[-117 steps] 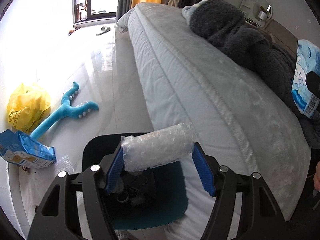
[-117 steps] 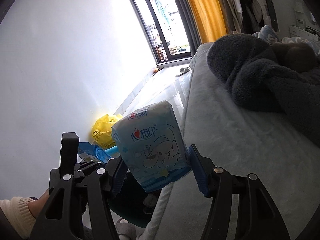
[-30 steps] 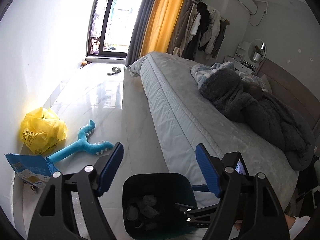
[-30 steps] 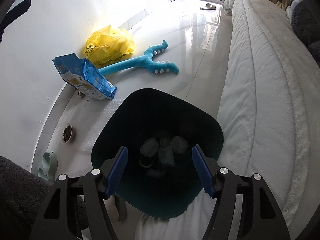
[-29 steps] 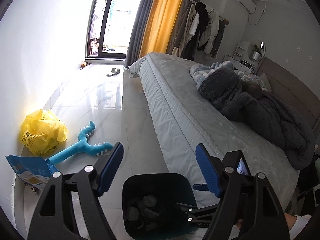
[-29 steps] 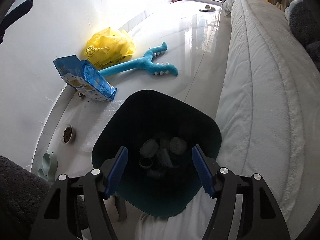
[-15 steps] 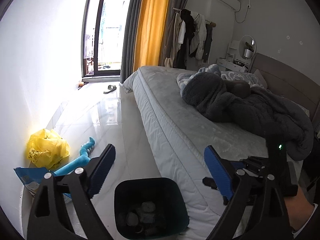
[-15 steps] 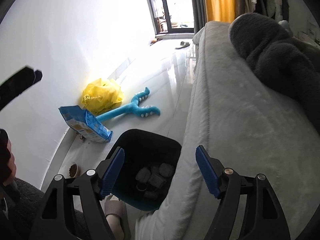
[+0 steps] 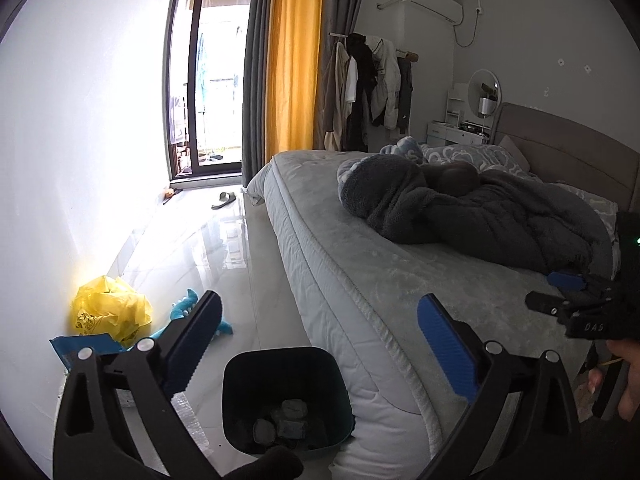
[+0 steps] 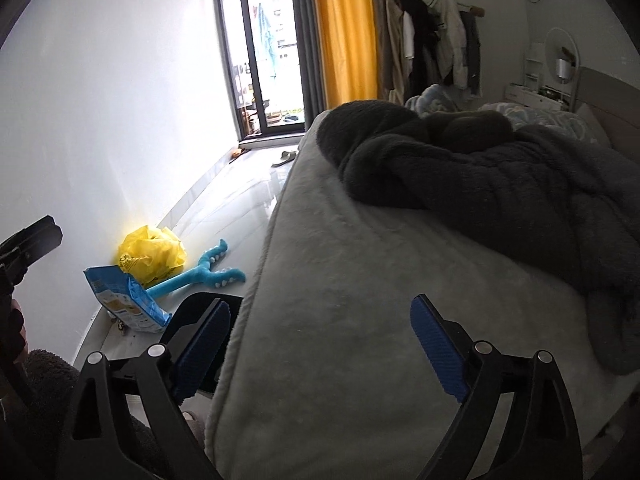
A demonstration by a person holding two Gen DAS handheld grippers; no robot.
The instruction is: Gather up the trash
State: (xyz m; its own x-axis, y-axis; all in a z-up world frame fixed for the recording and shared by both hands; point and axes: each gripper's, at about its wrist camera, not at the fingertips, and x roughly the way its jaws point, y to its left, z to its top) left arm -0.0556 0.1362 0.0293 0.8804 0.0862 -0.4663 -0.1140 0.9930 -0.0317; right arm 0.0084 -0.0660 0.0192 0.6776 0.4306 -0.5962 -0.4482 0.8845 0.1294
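Note:
A dark teal trash bin point(image 9: 332, 384) stands on the floor against the bed's side, with several pieces of trash point(image 9: 294, 410) at its bottom. My left gripper point(image 9: 320, 344) is open and empty, raised above the bin. My right gripper point(image 10: 320, 344) is open and empty above the bed's grey cover; it also shows at the right edge of the left wrist view point(image 9: 568, 296). In the right wrist view only a corner of the bin point(image 10: 192, 308) shows behind my left finger.
A grey bed point(image 9: 360, 248) with a dark fleece blanket point(image 9: 460, 208) fills the right. On the floor by the wall lie a yellow plastic bag point(image 9: 108, 312), a blue packet point(image 10: 124, 300) and a teal plush toy point(image 10: 204, 272). A slipper point(image 9: 224, 200) lies near the window.
Both grippers let their items go into the bin, then opened and rose. Over the last second both tilted up and away from the bin, the right one moving over the bed.

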